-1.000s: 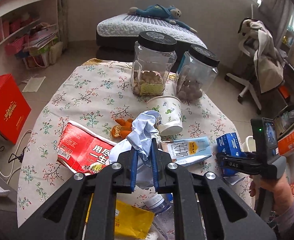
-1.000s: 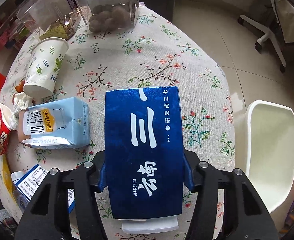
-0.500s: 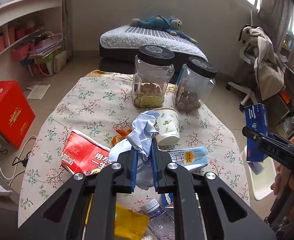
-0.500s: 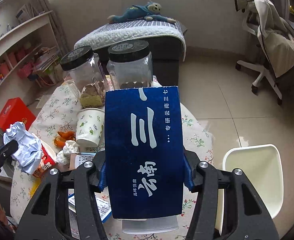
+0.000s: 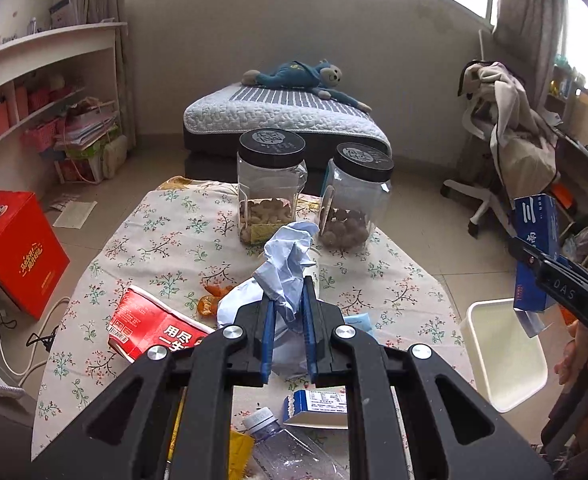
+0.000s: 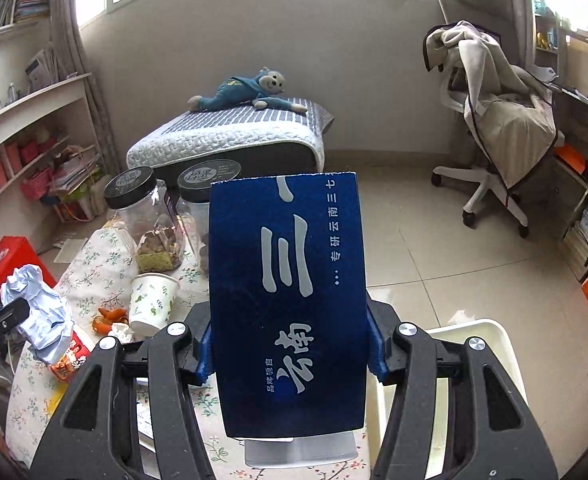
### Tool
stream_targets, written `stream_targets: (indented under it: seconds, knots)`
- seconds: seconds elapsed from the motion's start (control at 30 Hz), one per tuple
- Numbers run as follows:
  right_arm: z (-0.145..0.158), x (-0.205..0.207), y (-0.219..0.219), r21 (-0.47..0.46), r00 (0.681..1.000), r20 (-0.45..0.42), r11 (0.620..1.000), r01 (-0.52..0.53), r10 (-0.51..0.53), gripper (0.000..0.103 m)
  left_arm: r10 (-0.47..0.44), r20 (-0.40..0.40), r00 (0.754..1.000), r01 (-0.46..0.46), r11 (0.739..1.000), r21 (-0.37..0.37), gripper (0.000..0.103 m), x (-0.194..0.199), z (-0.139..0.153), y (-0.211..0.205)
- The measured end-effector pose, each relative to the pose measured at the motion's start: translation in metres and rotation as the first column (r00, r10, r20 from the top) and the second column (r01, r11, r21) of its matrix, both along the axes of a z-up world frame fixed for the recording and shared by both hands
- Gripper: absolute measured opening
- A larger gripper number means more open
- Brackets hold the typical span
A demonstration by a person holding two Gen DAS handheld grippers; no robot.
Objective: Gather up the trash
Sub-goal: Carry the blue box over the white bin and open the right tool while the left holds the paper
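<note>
- The dark blue box [image 6: 288,304] is clamped between the right gripper [image 6: 290,354] pads, which press on its two long sides with the jaws about half spread. Its long axis runs straight away from the gripper, far end toward the bed [image 6: 230,136], printed face up. It hangs in the air off the counter's [image 5: 166,240] edge, above the white bin [image 5: 505,356].
- From the left wrist view the same box [image 5: 535,256] stands nearly upright at the far right, over the bin.
- The crumpled pale blue paper [image 5: 288,264] is pinched in the left gripper [image 5: 288,312], whose jaws are almost fully closed on it. The wad sticks up and forward past the fingertips, lifted above the counter.
- The box has white brush-style characters and a line of small type along one edge. A pale flap shows under its near end; I cannot tell what it is.
- The box covers much of the second jar and part of the counter in the right wrist view.
- On the flowered cloth lie a red paper carton [image 5: 154,328], orange peel [image 5: 210,300], a paper cup [image 6: 152,300], a clear bottle [image 5: 290,452] cut off by the frame, a small blue-and-white box [image 5: 317,404] and a yellow wrapper [image 5: 240,452].
- Two black-lidded jars [image 5: 272,188] stand at the far end.
</note>
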State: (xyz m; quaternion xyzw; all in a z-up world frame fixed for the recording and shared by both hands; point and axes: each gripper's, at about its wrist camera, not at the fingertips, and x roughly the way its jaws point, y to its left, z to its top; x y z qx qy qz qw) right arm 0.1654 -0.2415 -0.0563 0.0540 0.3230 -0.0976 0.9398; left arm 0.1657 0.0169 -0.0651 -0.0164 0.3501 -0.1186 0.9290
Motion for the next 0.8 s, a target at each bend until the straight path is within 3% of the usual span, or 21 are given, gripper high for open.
stream_targets:
  seconds: [0.2, 0.4, 0.7, 0.73, 0.8]
  knots:
    - [0.005, -0.019, -0.036, -0.025, 0.996, 0.025, 0.996, 0.087, -0.086, 0.054, -0.04, 0.026, 0.999, 0.039, 0.999, 0.006, 0.013, -0.015, 0.002, -0.033]
    - [0.005, -0.032, -0.078, -0.043, 0.981, 0.029, 0.98, 0.194, -0.193, 0.054, -0.126, 0.027, 0.992, 0.124, 0.99, 0.065, 0.013, -0.027, -0.003, -0.087]
    - [0.005, -0.048, -0.133, 0.008, 0.946, 0.004, 0.946, 0.324, -0.324, 0.053, -0.267, 0.007, 0.964, 0.266, 0.963, 0.032, 0.013, -0.033, -0.005, -0.183]
    - [0.006, -0.051, -0.139, 0.016, 0.942, 0.004, 0.942, 0.334, -0.334, 0.054, -0.28, 0.002, 0.96, 0.28, 0.96, 0.022, 0.013, -0.033, -0.005, -0.192]
    - [0.006, -0.056, -0.152, 0.038, 0.935, 0.001, 0.934, 0.355, -0.355, 0.078, -0.305, -0.009, 0.952, 0.305, 0.952, 0.004, 0.013, -0.033, -0.006, -0.21]
